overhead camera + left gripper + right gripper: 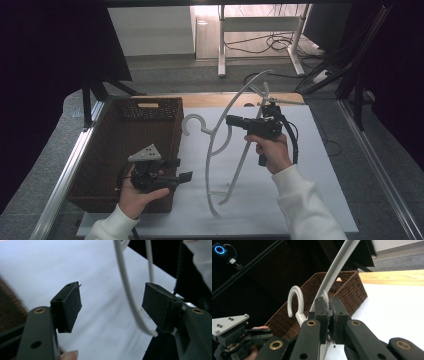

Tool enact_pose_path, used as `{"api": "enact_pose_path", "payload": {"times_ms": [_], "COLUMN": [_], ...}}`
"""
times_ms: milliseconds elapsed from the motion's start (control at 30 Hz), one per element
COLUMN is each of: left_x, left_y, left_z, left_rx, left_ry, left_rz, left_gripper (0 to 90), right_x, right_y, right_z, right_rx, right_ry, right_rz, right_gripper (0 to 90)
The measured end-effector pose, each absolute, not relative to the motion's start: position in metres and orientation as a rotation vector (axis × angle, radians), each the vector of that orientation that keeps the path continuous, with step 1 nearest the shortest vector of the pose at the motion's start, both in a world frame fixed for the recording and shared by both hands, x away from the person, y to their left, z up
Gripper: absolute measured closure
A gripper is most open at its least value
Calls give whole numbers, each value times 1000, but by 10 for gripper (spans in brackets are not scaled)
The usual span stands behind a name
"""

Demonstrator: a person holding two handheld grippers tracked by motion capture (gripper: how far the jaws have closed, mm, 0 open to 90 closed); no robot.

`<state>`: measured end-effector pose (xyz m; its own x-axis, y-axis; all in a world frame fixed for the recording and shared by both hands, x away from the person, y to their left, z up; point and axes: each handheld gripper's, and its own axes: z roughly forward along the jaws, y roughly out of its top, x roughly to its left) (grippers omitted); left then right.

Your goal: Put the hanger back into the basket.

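Observation:
A white plastic hanger [218, 145] hangs in the air over the white table sheet, its hook [191, 121] pointing left toward the basket. My right gripper [233, 120] is shut on the hanger's arm near the neck; in the right gripper view the jaws clamp the white bar [329, 303] with the hook [295, 300] curling just left of them. My left gripper [186, 176] sits low at the basket's near right corner, open and holding nothing. In the left gripper view the hanger's lower arm [130, 295] runs past between the two pads [72, 305], farther off.
A brown wicker basket [107, 150] stands on the left of the table, seemingly with nothing in it. The white sheet [310, 165] covers the table to the right. A metal rail [65, 170] runs along the left side. Table legs and cables lie beyond the far edge.

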<state>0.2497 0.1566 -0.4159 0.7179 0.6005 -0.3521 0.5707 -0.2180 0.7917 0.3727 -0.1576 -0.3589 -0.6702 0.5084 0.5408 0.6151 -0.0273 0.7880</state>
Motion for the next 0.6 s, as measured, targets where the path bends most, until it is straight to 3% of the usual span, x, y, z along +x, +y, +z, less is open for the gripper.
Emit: {"api": "enact_pose_path", "payload": {"times_ms": [367, 467, 600], "left_x": [271, 275, 276], "left_y": [133, 131, 129], "left_z": [-424, -427, -427], "left_rx": [1856, 1853, 1845], "left_ry": [895, 876, 866], "left_rz": [-80, -123, -158], "left_gripper": [413, 528, 762], "right_x": [371, 369, 367], "right_y": [-150, -148, -144], "right_z": [-359, -358, -359], "right_rx": [-1162, -1133, -1099], "right_ry": [-2055, -2046, -2050], "right_rz": [-1827, -1832, -1829], "right_gripper": [854, 853, 851]}}
